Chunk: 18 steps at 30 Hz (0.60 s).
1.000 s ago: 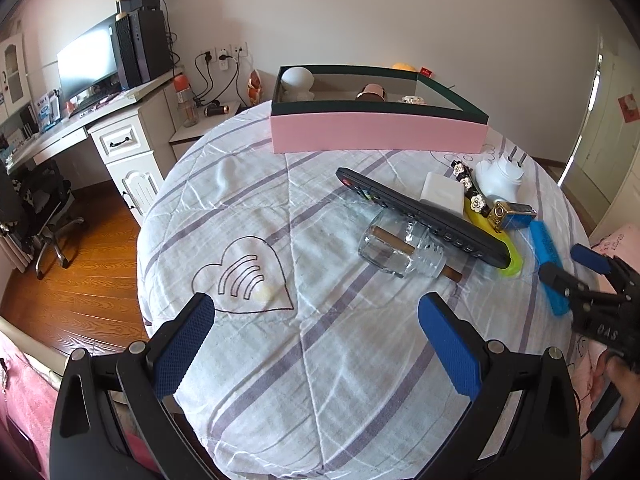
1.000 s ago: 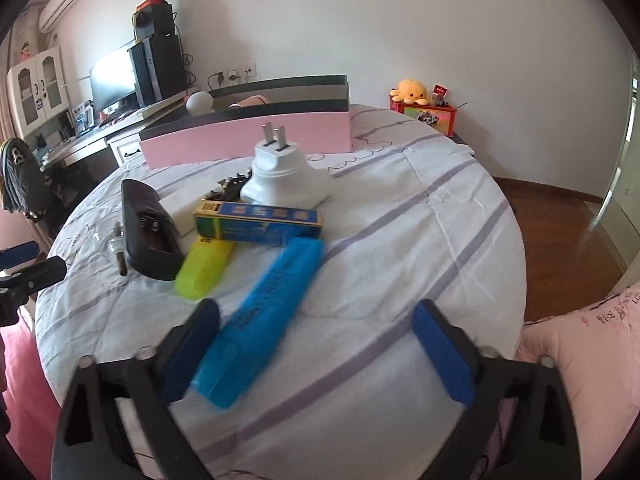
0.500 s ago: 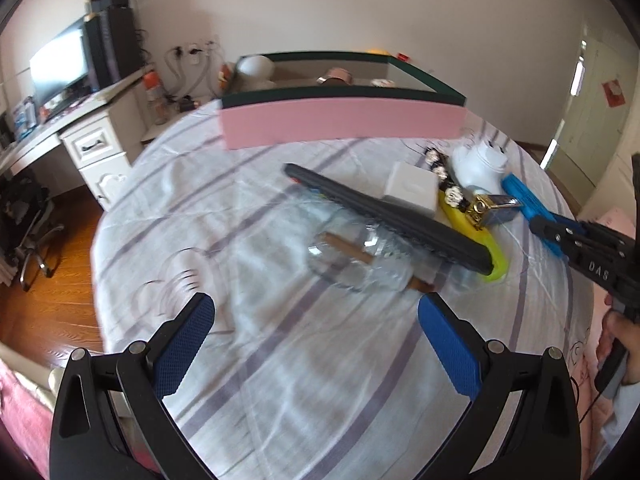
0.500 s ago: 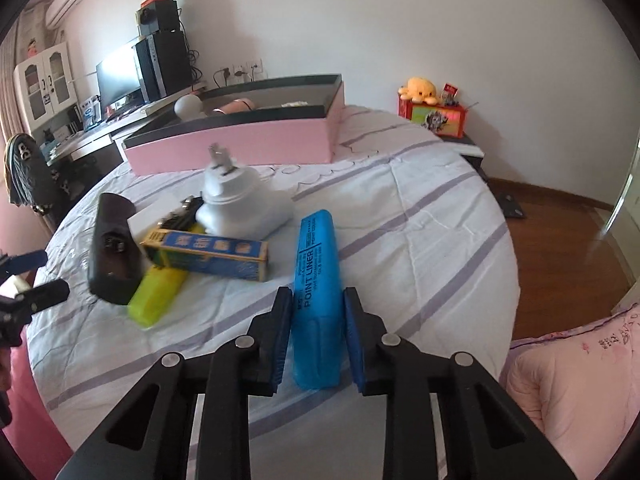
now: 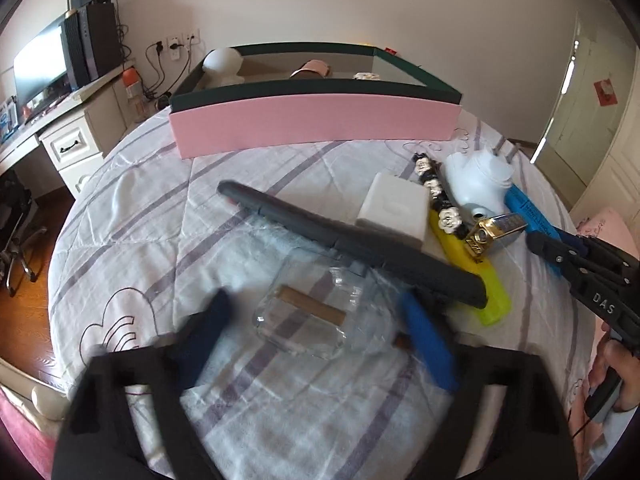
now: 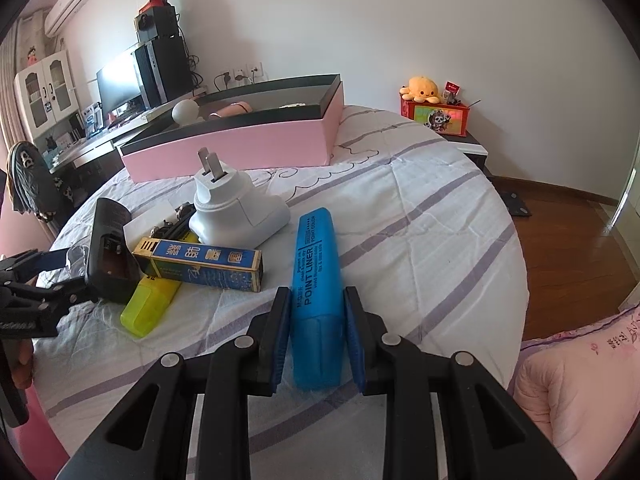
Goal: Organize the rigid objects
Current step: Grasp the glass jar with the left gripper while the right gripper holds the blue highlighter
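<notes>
One blue highlighter [image 6: 316, 276] lies on the quilted table [image 6: 420, 208] – the right gripper [image 6: 316, 312] pinches its near end. Beside it: one yellow highlighter [image 6: 150, 306], one white plug [image 6: 236, 208], one black remote [image 5: 360, 244], one pink box [image 5: 316, 120]. The left gripper [image 5: 316, 320] has just been closing, jaws half spread either side of one glass jar [image 5: 304, 320].
</notes>
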Motion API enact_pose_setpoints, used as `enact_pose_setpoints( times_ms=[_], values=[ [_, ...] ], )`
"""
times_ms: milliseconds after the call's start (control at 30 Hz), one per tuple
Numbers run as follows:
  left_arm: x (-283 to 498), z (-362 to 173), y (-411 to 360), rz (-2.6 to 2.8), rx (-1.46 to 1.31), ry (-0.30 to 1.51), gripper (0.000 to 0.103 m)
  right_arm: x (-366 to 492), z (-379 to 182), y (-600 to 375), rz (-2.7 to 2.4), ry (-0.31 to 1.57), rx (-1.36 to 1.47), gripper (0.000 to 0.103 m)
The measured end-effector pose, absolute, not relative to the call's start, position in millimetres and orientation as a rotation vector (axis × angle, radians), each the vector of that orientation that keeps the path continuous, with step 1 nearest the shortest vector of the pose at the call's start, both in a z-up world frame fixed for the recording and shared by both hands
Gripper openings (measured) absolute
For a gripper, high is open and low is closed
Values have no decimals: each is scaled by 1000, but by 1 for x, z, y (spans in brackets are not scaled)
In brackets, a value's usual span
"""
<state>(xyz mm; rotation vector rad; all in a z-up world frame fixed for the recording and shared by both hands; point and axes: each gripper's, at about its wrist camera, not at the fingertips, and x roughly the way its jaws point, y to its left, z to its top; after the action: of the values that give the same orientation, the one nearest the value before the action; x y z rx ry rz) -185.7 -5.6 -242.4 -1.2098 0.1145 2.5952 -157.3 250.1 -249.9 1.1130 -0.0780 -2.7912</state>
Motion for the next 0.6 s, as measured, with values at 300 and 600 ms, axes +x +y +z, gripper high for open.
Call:
enact_pose_setpoints(
  times_ms=[300, 600],
  values=[
    [-167, -239, -32, 2647, -1201, 179, 64, -158, -249, 248, -2797, -50, 1126, 26],
    [-160, -242, -60, 2711, -1216, 121, 74, -161, -249, 245, -2820, -34, 1142, 27]
  ],
)
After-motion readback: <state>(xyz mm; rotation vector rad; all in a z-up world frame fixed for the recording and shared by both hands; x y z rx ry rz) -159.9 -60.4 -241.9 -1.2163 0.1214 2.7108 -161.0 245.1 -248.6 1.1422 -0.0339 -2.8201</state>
